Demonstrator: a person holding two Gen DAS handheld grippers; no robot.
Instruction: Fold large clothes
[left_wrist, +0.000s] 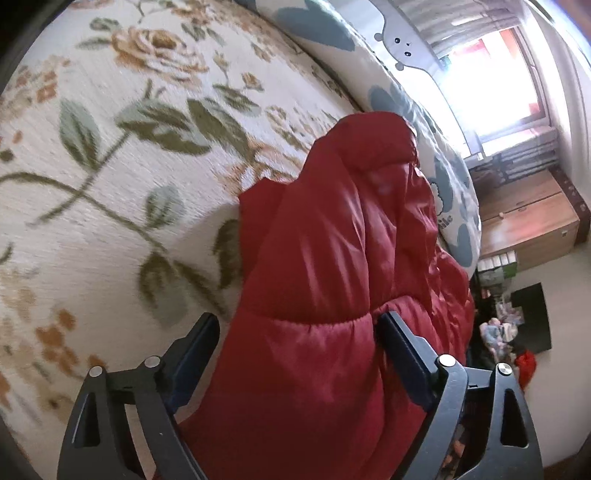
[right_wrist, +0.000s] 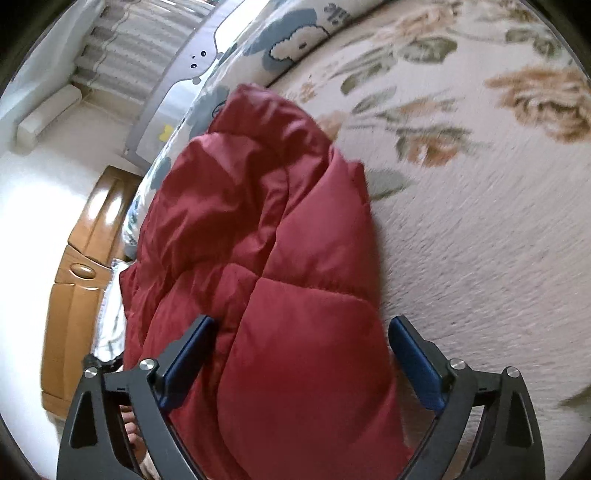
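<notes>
The red coat (left_wrist: 332, 258) is smooth, shiny, puffy cloth. Under the coat, the bedspread (left_wrist: 110, 221) is rough, woven cloth.

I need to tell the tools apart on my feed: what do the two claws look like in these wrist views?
They look identical. The left claw and the right claw each have matte black angular frames with triangular cut-outs, round silver pivot bolts and two fingers lined with flat dark-blue pads. No cables, markings or sleeves show.
</notes>
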